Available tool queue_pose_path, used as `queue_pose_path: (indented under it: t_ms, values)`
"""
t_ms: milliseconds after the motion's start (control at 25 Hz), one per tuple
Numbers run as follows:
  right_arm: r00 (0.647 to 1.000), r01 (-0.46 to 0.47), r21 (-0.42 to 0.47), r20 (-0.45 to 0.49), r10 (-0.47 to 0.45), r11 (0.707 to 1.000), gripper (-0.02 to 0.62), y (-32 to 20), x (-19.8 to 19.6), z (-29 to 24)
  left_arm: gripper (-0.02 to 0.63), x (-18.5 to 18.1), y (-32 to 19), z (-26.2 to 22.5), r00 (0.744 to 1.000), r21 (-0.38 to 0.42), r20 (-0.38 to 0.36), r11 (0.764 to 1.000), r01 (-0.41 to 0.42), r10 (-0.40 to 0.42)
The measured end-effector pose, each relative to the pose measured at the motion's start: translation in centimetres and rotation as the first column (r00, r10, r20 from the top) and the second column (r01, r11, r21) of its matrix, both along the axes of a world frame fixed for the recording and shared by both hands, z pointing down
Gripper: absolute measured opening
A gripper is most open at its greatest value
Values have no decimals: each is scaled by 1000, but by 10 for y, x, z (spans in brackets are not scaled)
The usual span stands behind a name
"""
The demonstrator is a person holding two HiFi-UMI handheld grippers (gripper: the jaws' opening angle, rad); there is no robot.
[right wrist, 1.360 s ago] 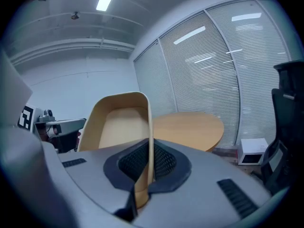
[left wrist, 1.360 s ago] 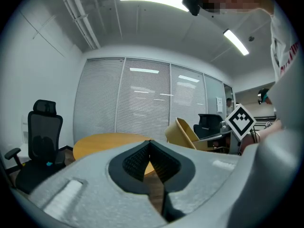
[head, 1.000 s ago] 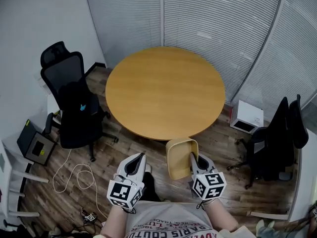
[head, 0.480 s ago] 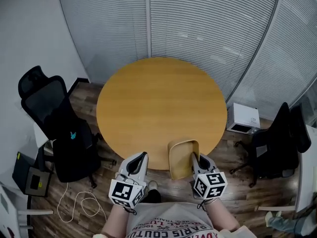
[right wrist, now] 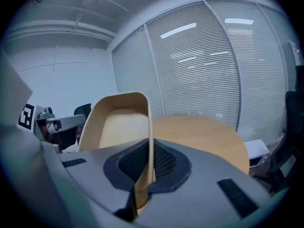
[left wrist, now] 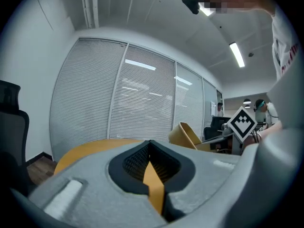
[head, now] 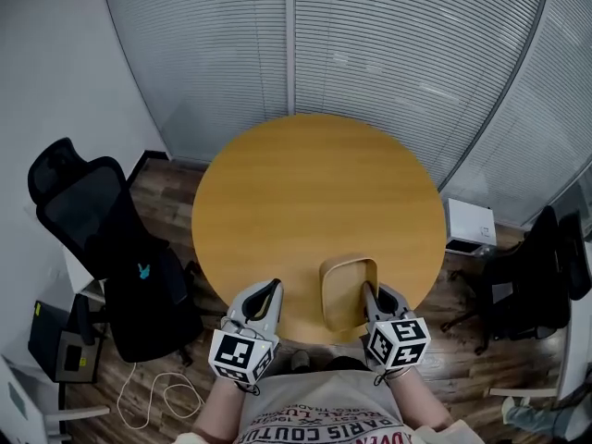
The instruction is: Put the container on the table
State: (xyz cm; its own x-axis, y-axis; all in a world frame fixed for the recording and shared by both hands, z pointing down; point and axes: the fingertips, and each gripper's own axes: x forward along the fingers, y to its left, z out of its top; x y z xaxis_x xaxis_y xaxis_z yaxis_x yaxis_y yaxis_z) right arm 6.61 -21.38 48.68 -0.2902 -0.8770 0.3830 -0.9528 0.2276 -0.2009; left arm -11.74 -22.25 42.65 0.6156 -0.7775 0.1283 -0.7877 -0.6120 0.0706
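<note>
A tan, open-topped container (head: pixel 347 289) hangs tilted over the near edge of the round wooden table (head: pixel 314 192). My right gripper (head: pixel 370 294) is shut on its right wall. In the right gripper view the thin wall of the container (right wrist: pixel 121 122) runs straight down between the pads, with the gripper (right wrist: pixel 151 144) closed on it and the table (right wrist: pixel 199 132) beyond. My left gripper (head: pixel 268 291) is at the table's near edge, left of the container and apart from it, shut and empty. In the left gripper view, past the gripper (left wrist: pixel 150 144), the container (left wrist: pixel 185 136) shows to the right.
A black office chair (head: pixel 102 220) stands left of the table and another (head: pixel 546 266) at the right. A white box (head: pixel 470 225) sits on the floor at the right. A cable (head: pixel 153 400) lies on the floor at lower left. Blinds cover the wall (head: pixel 370 44) behind.
Both grippers and the container have moved forward toward the table. The container was over the floor in front of it and now hangs over its near edge.
</note>
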Motion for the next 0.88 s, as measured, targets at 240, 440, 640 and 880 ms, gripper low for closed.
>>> queue_pose_path:
  t_ms: [240,440,640,880]
  values:
    - [999,35,-37,-21,-36,999,12,-44,0,13,6,-3,-36,8,1000,-8,4,1000,30,-30]
    - [998,57,-117,-7,-58,991,12,-80,12,37,6,6,-69,19,999,-28,-1,998,51,-51]
    - [997,64,-185,-22,-69,981,11,-119,24,66,6,18,-102,37,998,-58,1,997,56,-56]
    - [992,72,-300,-77,-100,951,12,-159,37,127,6,44,-128,68,1000,-89,12,996,19,-18]
